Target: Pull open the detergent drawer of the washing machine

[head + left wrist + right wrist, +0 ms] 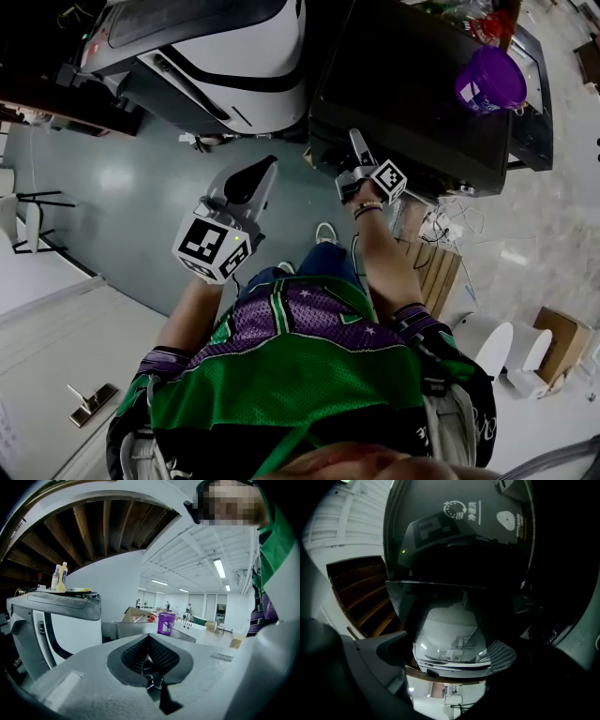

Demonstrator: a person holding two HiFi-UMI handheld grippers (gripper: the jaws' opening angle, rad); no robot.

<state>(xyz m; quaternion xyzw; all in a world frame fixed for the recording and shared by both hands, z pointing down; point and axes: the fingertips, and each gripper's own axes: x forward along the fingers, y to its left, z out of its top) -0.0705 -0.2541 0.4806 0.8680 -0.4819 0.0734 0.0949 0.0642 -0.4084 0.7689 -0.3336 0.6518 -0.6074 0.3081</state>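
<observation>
The black washing machine [412, 84] stands ahead of me, seen from above. My right gripper [355, 142] is at its front upper edge, close to the dark face. In the right gripper view a glossy dark panel [459, 536] with white printed symbols fills the picture. The right gripper [440, 657] stands open, jaws wide apart, and the pads press on nothing. I cannot make out the drawer's outline in the dark. My left gripper [263, 172] hangs in the air to the left of the machine, and in its own view the left gripper [151, 638] is shut and empty.
A purple bucket [490, 80] sits on top of the black machine, also seen as the purple bucket [166, 623]. A white machine [216, 56] stands to the left, with bottles [59, 577] on top. Loose cables [450, 223] and cardboard boxes [562, 342] lie at the right.
</observation>
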